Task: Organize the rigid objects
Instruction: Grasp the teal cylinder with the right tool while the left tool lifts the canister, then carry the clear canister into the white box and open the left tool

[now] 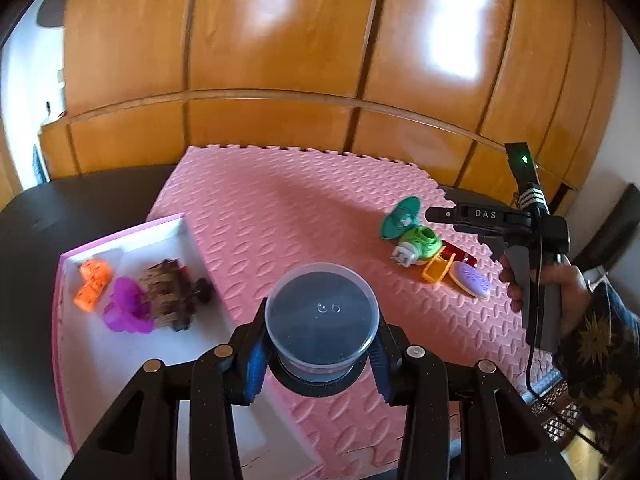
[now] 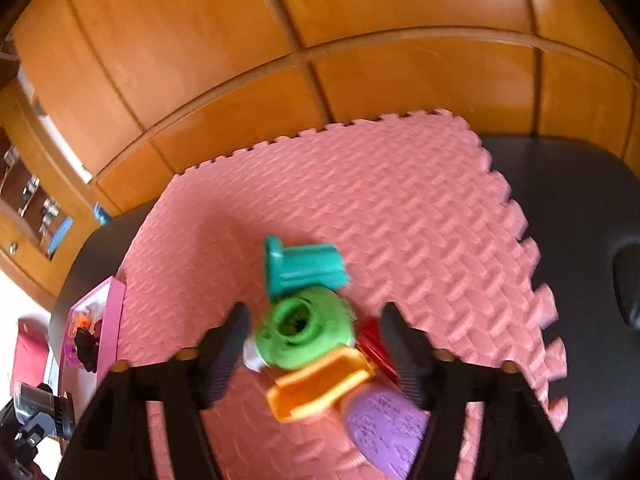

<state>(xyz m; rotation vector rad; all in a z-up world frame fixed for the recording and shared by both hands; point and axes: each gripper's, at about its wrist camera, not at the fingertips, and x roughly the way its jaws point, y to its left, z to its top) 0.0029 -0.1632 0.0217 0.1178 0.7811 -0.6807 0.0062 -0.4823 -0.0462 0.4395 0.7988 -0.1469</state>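
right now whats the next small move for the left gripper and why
Probably carry the clear cup left over the tray and let go. The left gripper is shut on it above the pink mat, and sorted toys already lie in that tray.

Light: bright daylight, warm on the wooden cabinet doors [image 1: 280,60].
Glare: two white patches blown out on those doors.
Shadows: soft, on the pink foam mat [image 1: 300,208] below the doors.
Blur: right wrist view smeared, toys soft-edged; left wrist view sharper.
Distortion: fisheye bows the door seams; corners go black.
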